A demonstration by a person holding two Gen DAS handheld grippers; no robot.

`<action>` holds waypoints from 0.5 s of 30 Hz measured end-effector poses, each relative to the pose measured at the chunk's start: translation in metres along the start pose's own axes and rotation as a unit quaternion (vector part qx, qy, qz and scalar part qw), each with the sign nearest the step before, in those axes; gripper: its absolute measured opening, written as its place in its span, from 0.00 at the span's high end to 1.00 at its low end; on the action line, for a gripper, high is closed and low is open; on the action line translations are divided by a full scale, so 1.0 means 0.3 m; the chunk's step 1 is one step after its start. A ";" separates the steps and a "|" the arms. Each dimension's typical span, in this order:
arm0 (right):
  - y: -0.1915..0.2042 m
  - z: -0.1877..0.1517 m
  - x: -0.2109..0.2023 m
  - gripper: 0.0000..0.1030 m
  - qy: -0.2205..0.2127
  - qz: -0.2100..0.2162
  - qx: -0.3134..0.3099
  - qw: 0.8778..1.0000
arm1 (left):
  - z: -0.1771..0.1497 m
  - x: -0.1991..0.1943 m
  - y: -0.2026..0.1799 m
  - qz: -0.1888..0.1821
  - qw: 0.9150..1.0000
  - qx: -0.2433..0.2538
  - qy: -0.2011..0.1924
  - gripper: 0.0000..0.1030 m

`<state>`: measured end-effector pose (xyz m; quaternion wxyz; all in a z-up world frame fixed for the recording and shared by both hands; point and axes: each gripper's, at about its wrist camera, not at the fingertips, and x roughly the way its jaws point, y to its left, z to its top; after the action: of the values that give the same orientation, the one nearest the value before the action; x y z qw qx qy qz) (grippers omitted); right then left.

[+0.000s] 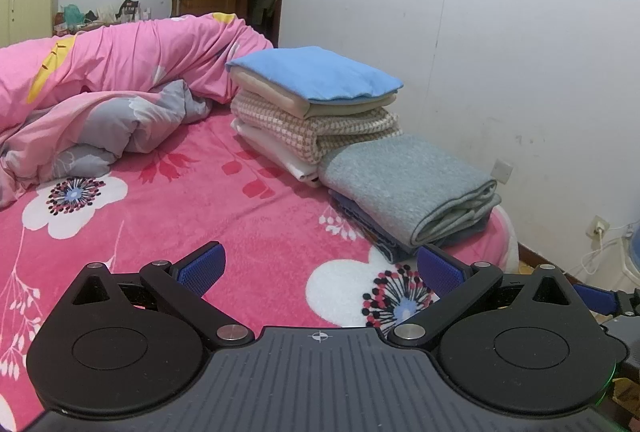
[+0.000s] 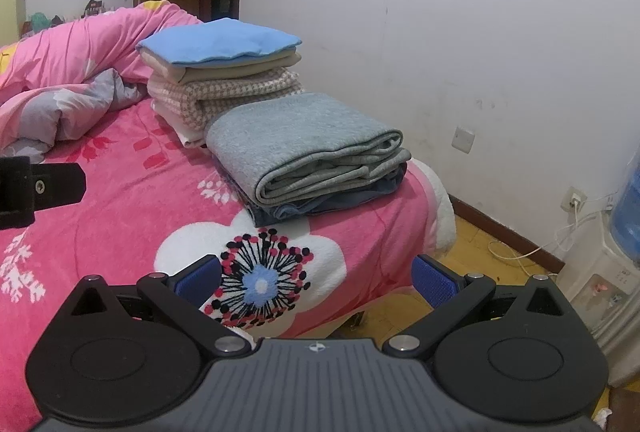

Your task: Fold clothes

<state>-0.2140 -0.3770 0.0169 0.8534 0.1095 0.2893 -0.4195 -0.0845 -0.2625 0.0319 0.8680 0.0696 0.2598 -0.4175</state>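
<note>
We hold both grippers spread wide and empty – left gripper, right gripper – above the pink bedspread; the folded grey garment lies ahead, right of the left one.

Two stacks of folded laundry on one bed — far stack approx. 4 items, blue on top; near stack 2 items, grey over dark blue. One crumpled pink quilt. Two tongs — left, right — each w/ two blue pads, spread, empty.
</note>
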 end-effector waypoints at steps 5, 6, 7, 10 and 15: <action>-0.004 0.000 -0.003 0.00 -0.003 -0.002 0.001 1.000 | 0.001 -0.001 -0.001 0.001 1.000 0.001 -0.001 0.00; -0.005 0.000 -0.002 0.00 -0.002 -0.002 0.001 1.000 | 0.001 -0.001 -0.001 0.001 1.000 0.001 -0.001 0.00; -0.006 0.001 0.000 0.00 -0.002 -0.001 0.001 1.000 | 0.001 -0.001 -0.001 0.001 1.000 0.001 -0.001 0.00; -0.008 0.004 0.002 0.00 -0.002 -0.001 0.002 1.000 | 0.003 -0.002 -0.002 0.001 1.000 0.001 -0.001 0.00; -0.009 0.006 0.001 0.00 -0.002 -0.002 0.004 1.000 | 0.004 -0.003 -0.002 0.000 1.000 0.002 -0.002 0.00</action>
<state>-0.2153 -0.3797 0.0181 0.8531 0.1111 0.2859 -0.4221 -0.0849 -0.2627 0.0333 0.8685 0.0705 0.2575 -0.4177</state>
